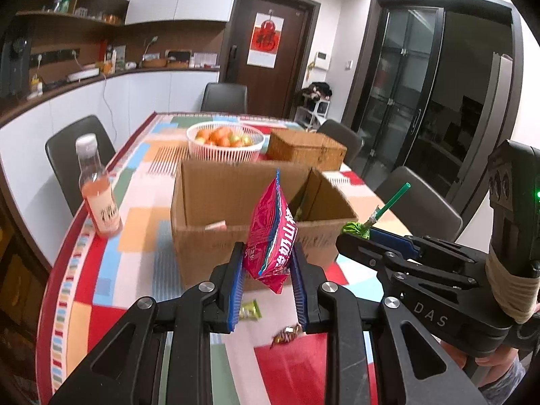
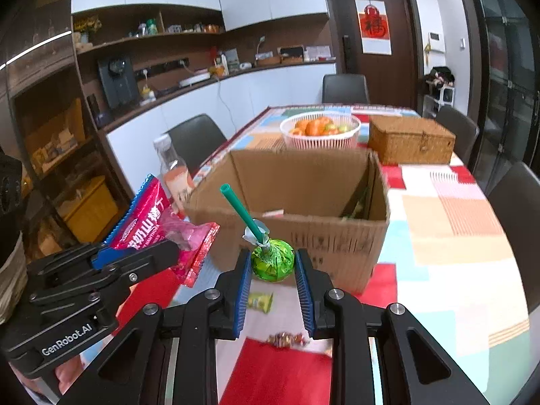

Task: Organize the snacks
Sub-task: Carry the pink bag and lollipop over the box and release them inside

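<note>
Left gripper (image 1: pixel 267 265) clamped on red snack packet (image 1: pixel 271 233), right gripper (image 2: pixel 273 278) clamped on green lollipop (image 2: pixel 272 260), both before open cardboard box (image 2: pixel 303 209) on desk (image 2: pixel 455 236).

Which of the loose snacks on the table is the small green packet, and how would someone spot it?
Start at the open cardboard box on the patchwork tablecloth. On the cloth just in front of its near wall lies the small green packet, flat and alone. Its nearest neighbour, a candy in a red and gold wrapper, lies closer to the camera.
</note>
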`<state>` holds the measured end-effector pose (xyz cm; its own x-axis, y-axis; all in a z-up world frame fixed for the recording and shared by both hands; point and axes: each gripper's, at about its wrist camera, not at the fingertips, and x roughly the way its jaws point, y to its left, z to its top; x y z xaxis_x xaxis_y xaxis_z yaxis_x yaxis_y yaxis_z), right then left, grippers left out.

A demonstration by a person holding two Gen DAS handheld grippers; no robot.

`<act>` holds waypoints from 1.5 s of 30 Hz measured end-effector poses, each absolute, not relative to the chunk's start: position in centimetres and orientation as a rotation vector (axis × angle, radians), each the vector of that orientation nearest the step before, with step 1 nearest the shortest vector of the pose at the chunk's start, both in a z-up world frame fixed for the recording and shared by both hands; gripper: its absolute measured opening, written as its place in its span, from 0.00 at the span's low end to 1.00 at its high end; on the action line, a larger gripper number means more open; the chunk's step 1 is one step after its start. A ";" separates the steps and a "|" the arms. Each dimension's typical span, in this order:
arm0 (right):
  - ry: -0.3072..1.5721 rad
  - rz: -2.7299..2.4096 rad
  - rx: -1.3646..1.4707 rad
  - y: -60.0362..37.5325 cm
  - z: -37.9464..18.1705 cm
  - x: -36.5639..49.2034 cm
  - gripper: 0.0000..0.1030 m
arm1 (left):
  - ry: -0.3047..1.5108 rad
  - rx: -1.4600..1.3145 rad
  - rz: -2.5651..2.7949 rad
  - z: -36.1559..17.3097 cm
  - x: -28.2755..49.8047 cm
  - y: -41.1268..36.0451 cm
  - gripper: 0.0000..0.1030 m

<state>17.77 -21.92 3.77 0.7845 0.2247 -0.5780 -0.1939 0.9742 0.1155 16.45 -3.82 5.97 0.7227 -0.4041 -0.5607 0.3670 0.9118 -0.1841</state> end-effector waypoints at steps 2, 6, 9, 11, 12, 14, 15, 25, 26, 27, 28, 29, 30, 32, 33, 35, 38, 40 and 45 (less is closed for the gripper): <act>0.609 0.219 0.052 -22.2 4.6 18.1 0.27 | 0.615 -0.057 -0.427 6.7 16.9 -4.0 0.25; 0.581 0.208 0.054 -22.6 5.9 19.1 0.27 | 0.587 -0.048 -0.431 8.0 17.8 -4.6 0.25; 0.567 0.202 0.053 -22.8 6.6 19.9 0.27 | 0.573 -0.040 -0.431 8.6 18.5 -5.0 0.25; 0.561 0.198 0.057 -23.0 6.9 20.5 0.27 | 0.571 -0.036 -0.433 8.8 19.2 -5.2 0.25; 0.561 0.197 0.059 -23.1 7.0 20.9 0.27 | 0.570 -0.033 -0.433 8.9 19.5 -5.3 0.25; 0.561 0.195 0.062 -23.2 7.2 21.4 0.27 | 0.572 -0.027 -0.433 9.0 20.3 -5.6 0.25; 0.563 0.192 0.064 -23.3 7.2 21.9 0.27 | 0.574 -0.025 -0.433 8.9 20.6 -5.6 0.25; 0.602 0.190 0.067 -23.9 5.9 25.4 0.27 | 0.629 -0.008 -0.417 7.6 24.9 -6.6 0.25; 0.607 0.189 0.066 -24.0 5.7 25.9 0.27 | 0.634 -0.005 -0.415 7.4 25.4 -6.7 0.25; 0.611 0.187 0.067 -24.0 5.6 26.1 0.27 | 0.637 -0.003 -0.412 7.3 25.6 -6.8 0.25; 0.614 0.185 0.068 -24.1 5.4 26.4 0.27 | 0.640 0.001 -0.407 7.2 26.2 -7.0 0.26; 0.619 0.182 0.068 -24.2 5.3 26.9 0.27 | 0.643 0.001 -0.404 7.1 26.5 -7.0 0.26; 0.621 0.179 0.068 -24.3 5.2 27.2 0.27 | 0.647 0.001 -0.401 6.9 26.9 -7.2 0.26; 0.627 0.173 0.073 -24.5 4.9 27.9 0.27 | 0.663 0.002 -0.395 6.6 27.8 -7.4 0.37; 0.626 0.165 0.081 -24.7 4.8 28.1 0.27 | 0.672 -0.001 -0.394 6.5 28.1 -7.4 0.42; 0.631 0.143 0.101 -25.1 4.8 28.6 0.36 | 0.680 -0.010 -0.376 6.2 28.6 -7.3 0.47; 0.627 0.131 0.130 -25.5 4.7 28.7 0.47 | 0.682 -0.001 -0.368 6.0 28.3 -7.2 0.47; 0.618 0.126 0.113 -25.5 4.8 28.3 0.47 | 0.671 0.010 -0.369 6.1 27.6 -7.3 0.48; 0.618 0.134 0.092 -25.5 4.8 26.8 0.47 | 0.641 0.044 -0.386 6.6 25.3 -7.7 0.49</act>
